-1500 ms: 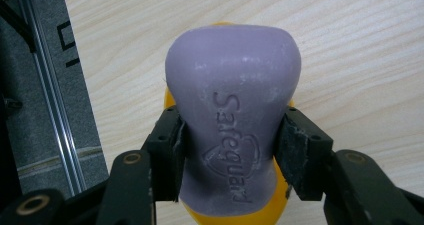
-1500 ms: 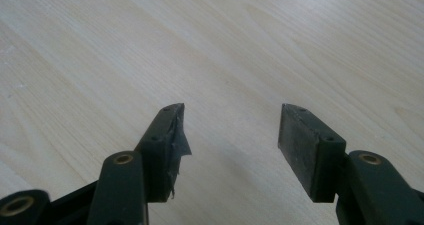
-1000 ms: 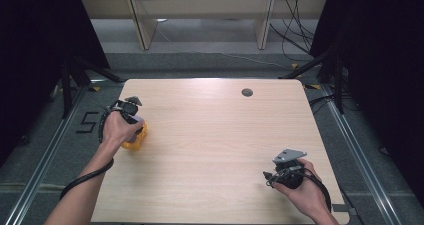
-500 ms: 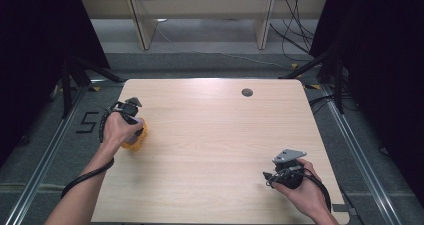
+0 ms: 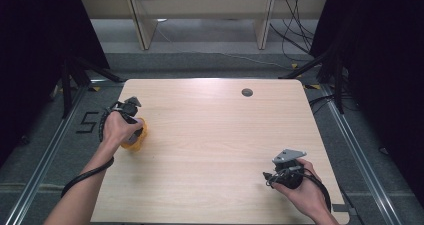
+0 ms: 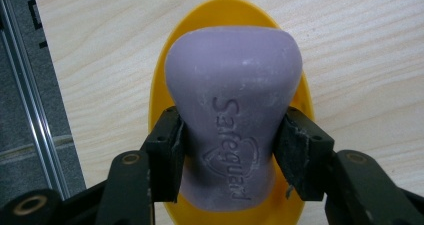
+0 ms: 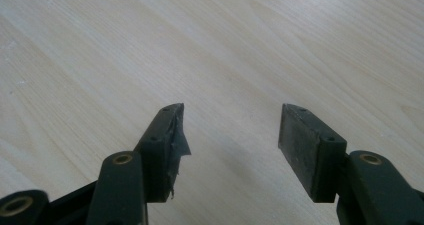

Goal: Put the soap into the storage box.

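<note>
The left gripper (image 6: 227, 150) had its pads against the narrow waist of the purple soap (image 6: 232, 110), its jaws having just eased slightly apart. The soap lay in the yellow dish (image 6: 160, 85) directly beneath and ahead of those jaws, near the table's (image 5: 220, 135) left edge. The right gripper (image 7: 230, 145) stood wide, with nothing between its jaws, over bare wood, well apart from the soap.

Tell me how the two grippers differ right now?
The left gripper has its jaws around the waist of a purple soap bar over a yellow dish; the right gripper stands open over bare table. The left jaws have just been opening slightly. Both have black jaws.
</note>
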`<state>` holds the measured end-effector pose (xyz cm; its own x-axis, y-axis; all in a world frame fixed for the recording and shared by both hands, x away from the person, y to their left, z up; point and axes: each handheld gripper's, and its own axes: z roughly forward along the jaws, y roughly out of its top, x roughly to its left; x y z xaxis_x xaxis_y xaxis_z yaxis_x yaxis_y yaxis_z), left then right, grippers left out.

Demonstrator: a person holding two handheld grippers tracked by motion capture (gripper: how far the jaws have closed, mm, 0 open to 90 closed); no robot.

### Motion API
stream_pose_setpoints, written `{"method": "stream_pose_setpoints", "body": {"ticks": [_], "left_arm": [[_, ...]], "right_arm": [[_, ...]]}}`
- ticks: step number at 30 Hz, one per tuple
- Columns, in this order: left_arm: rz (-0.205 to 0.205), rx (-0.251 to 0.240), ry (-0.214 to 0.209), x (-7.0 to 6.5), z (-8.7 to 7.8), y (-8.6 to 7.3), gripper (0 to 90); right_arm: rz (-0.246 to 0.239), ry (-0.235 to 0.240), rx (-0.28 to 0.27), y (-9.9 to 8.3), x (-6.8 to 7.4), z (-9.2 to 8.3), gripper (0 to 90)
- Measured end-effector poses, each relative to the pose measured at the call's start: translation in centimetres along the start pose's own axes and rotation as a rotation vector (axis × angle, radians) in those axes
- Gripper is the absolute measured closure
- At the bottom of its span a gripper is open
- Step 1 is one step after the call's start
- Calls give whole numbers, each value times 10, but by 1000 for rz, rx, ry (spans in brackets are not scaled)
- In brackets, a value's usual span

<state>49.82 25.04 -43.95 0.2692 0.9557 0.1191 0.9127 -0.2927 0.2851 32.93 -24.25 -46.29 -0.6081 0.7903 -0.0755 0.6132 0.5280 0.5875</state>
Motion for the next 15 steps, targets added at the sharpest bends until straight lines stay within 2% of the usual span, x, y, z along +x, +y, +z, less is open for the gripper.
{"method": "stream_pose_setpoints", "body": {"ticks": [3, 4, 5, 7, 8, 9, 10, 13, 14, 15], "left_arm": [[-9, -22, -10, 2, 0, -1, 454], [-32, -70, -3, 3, -4, -1, 455], [-32, -70, -3, 3, -4, -1, 450], [-38, -93, 6, 6, -12, 0, 445], [-43, -110, 5, 7, -20, 0, 445], [-43, -110, 5, 7, -20, 0, 445], [-36, -133, 7, 8, -29, -1, 448], [-35, -140, 10, 7, -36, -3, 454], [-41, -149, 2, 6, -39, -4, 454], [-32, -154, -5, 7, -42, -6, 454]], "right_arm": [[2, 1, 0, 0, 0, 0, 441], [-9, -1, -3, 0, -1, 0, 441], [-9, -1, -3, 0, -1, 0, 441], [2, 1, 1, 0, 0, 0, 441], [-10, -3, -3, 0, -1, 0, 441], [-12, -3, -3, 0, -1, 0, 441], [-11, -3, -3, 0, -1, 0, 441], [-8, -2, -2, 0, -1, 0, 441], [1, 0, 1, 0, 0, 0, 441], [-12, -5, -3, 0, -1, 0, 441]]}}
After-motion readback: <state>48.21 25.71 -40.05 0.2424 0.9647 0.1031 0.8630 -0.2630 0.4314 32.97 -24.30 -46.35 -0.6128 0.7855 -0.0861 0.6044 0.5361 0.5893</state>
